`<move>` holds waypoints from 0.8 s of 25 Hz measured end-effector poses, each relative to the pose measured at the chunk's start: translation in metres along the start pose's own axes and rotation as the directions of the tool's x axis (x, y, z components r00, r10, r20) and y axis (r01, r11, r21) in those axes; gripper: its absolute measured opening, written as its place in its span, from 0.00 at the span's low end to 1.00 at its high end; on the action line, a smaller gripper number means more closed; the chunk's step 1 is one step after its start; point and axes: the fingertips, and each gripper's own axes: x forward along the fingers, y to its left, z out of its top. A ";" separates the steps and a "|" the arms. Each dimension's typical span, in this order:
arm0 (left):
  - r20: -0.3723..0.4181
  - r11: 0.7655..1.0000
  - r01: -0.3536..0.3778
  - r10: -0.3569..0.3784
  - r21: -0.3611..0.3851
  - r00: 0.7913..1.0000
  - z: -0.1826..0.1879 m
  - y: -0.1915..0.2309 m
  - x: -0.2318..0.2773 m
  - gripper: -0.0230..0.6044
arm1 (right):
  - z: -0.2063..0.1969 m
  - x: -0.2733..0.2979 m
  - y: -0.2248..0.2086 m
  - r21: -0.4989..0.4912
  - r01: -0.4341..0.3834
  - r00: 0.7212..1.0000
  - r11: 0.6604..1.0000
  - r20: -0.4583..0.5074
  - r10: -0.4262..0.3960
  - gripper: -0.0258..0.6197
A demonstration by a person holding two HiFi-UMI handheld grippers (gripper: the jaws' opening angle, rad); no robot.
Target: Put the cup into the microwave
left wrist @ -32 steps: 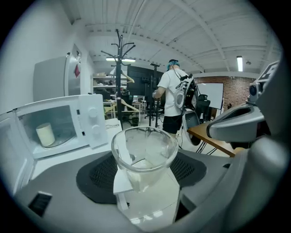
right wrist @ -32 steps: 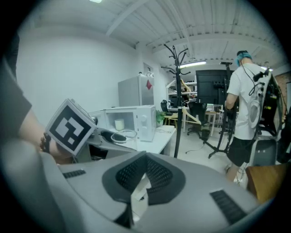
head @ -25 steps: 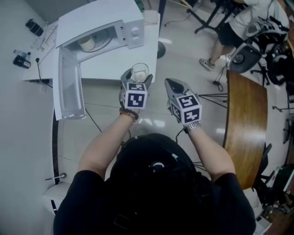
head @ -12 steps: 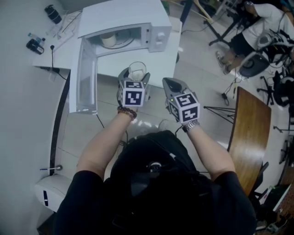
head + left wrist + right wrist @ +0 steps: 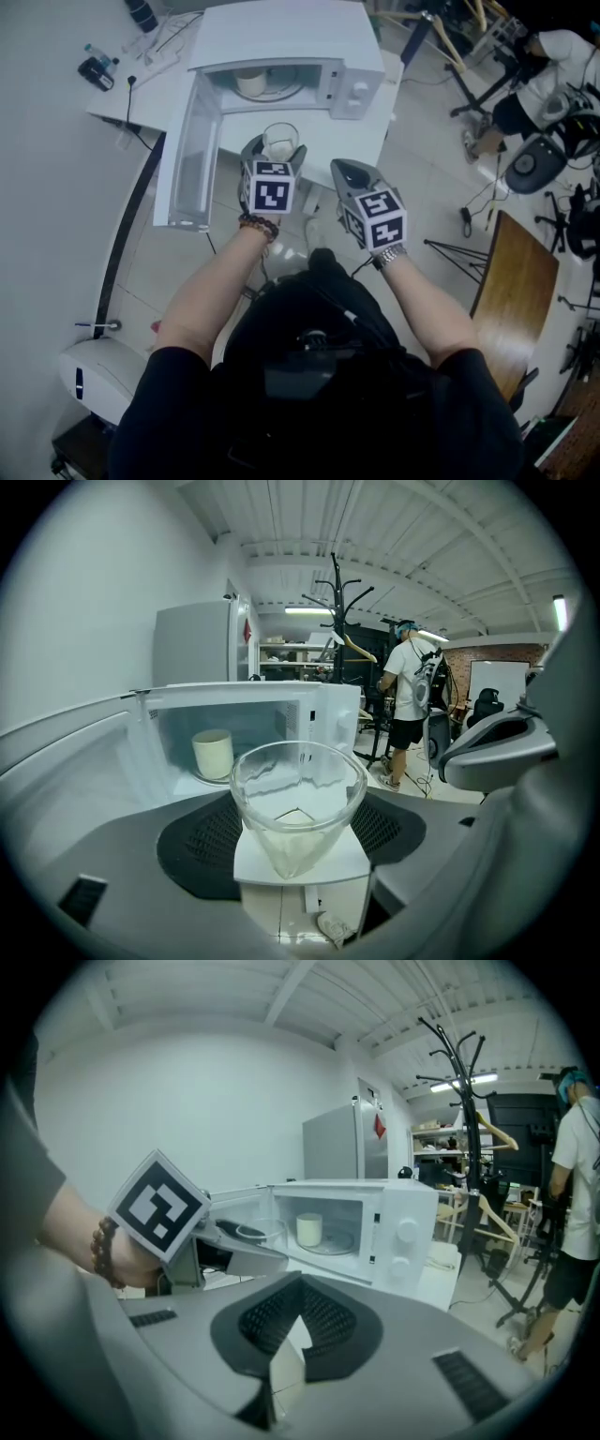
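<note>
The microwave (image 5: 281, 33) stands open on the desk (image 5: 323, 131), a cream cup (image 5: 250, 82) already inside. The left gripper (image 5: 276, 150) clamps the glass cup (image 5: 298, 803) between wide jaws, short of the cavity: keep it upright and aim beside that cream cup. The right gripper (image 5: 347, 171) has its jaws closed, empty.

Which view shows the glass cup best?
Left gripper view: the cup fills the centre, whole, between the jaws. Head view shows only its top from above; right gripper view, only a sliver of rim.

left tongs (image 5: 298, 834): clamped on clear cup (image 5: 298, 794) | microwave (image 5: 323, 719) ahead, door (image 5: 84, 747) open (pale mug (image 5: 213, 754) inside)
</note>
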 end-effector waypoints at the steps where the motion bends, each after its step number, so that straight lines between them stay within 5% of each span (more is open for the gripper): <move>1: 0.001 1.000 -0.006 0.006 -0.003 1.000 0.001 0.003 0.003 0.60 | 0.001 0.004 -0.002 -0.002 -0.007 1.000 1.000 -0.001 0.007 0.04; 20: -0.031 0.995 -0.075 0.073 -0.066 0.997 0.037 0.039 0.098 0.60 | 0.006 0.074 -0.075 0.023 -0.080 0.995 0.996 -0.050 0.081 0.04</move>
